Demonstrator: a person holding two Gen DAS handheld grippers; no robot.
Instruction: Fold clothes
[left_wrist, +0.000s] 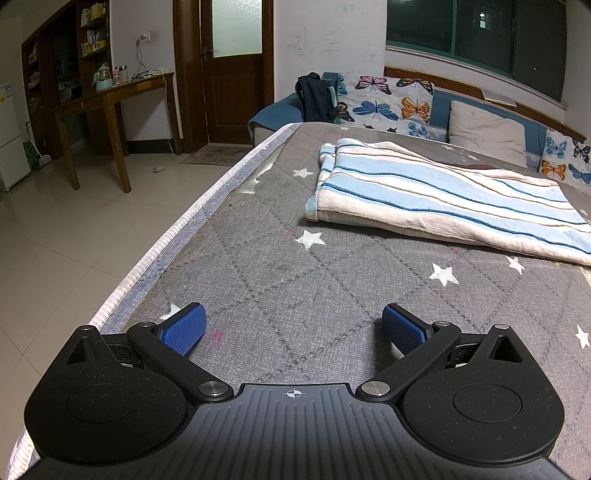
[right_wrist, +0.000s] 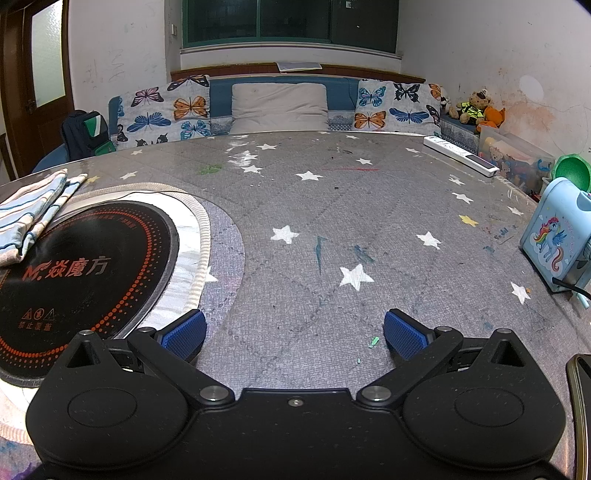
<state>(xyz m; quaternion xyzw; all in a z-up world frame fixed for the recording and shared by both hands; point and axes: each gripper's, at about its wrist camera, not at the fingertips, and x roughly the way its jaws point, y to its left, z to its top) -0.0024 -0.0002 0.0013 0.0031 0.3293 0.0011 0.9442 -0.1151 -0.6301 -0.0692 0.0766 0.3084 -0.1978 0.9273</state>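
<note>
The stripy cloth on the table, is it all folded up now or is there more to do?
The striped cloth already lies folded in flat layers on the grey star-patterned table cover, one end over the black round cooktop. Nothing is in hand: the left gripper and right gripper are both open and empty, away from the cloth. No other clothes are visible, so maybe one more fold, or nothing.

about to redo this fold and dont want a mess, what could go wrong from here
1. The striped cloth overlaps the rim of the built-in cooktop; if that surface is hot or dirty, dragging the cloth across it could mark it.
2. Both hand-held grippers, left and right, are open and well short of the cloth, so a long reach may catch only the top layer and undo the fold.
</note>
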